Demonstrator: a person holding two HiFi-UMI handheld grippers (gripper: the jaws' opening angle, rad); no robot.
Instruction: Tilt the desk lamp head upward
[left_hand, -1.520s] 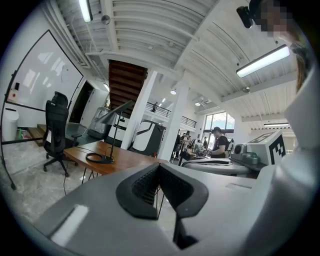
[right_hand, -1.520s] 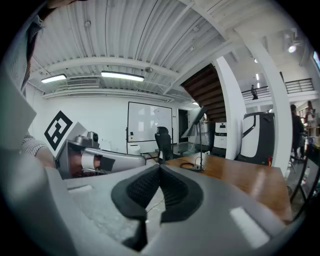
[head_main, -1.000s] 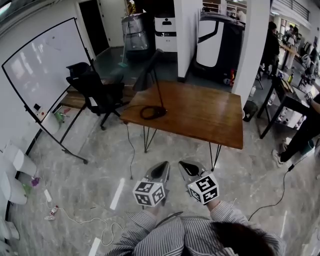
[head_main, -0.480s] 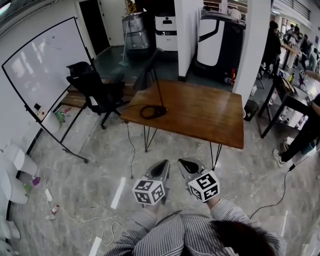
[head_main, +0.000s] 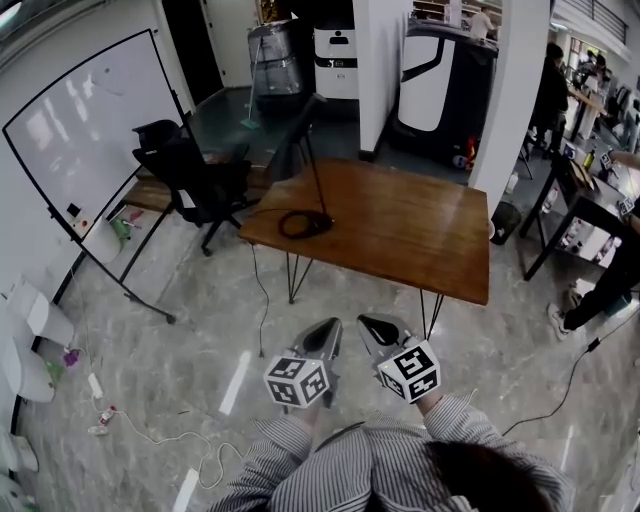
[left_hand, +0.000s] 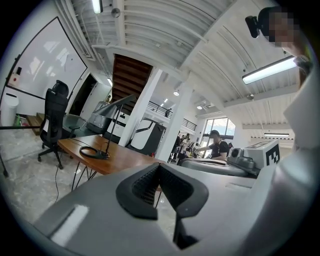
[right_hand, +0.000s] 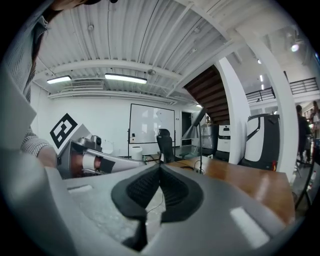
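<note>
Head view, looking steeply down. Person in striped sleeves stands on the marble floor (head_main: 180, 330), a claw in each hand, both low at 6 o'clock and well apart from the wooden surface (head_main: 400, 235).

Left claw (head_main: 329, 326): clenched, pads pressed together, nothing btwn them (its own view shows the ribbed pads meeting in a closed V). Right claw (head_main: 366, 323): same, clenched and empty. The two sit side by side, tips pointing to 12 o'clock, marker cubes nearest the body.

Desk lamp (head_main: 314, 172) stands on the surface's far-left corner, approx 10 o'clock of the top. Thin dark stem upright; dark cone head slopes down from the stem top toward 8 o'clock. Round base wrapped by a coiled black cord (head_main: 296, 226), w/ one strand dropping off the edge to the floor.

Black office chair (head_main: 190, 180) at 9 o'clock of the surface, just beside it. Whiteboard (head_main: 85, 130) on a stand further out at 9–10 o'clock. People at desks at 2–3 o'clock, too small for detail.
</note>
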